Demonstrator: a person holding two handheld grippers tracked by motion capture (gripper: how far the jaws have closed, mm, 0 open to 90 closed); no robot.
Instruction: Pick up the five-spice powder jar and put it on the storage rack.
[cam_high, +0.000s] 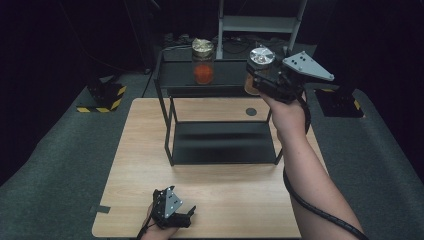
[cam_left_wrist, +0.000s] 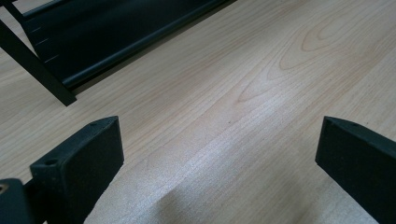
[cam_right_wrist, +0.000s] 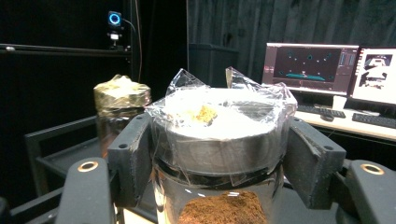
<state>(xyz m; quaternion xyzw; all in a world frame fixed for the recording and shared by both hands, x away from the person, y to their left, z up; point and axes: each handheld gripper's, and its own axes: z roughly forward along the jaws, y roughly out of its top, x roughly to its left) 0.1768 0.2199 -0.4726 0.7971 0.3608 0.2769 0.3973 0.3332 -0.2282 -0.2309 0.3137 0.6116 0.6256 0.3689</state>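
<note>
My right gripper is shut on a glass jar with a silver lid wrapped in clear film and brown powder inside. It holds the jar in the air at the right end of the black shelf's top level. In the right gripper view the jar sits between the pads, clamped just under the lid. A second jar with a gold lid and orange-red contents stands on the top shelf; that same jar appears left of the held one. My left gripper rests open on the table's front edge, its jaws wide over bare wood.
The black two-level shelf rack stands in the middle of the wooden table, its lower level bare. A dark round mark lies on the table behind the rack. Monitors and a keyboard sit in the background.
</note>
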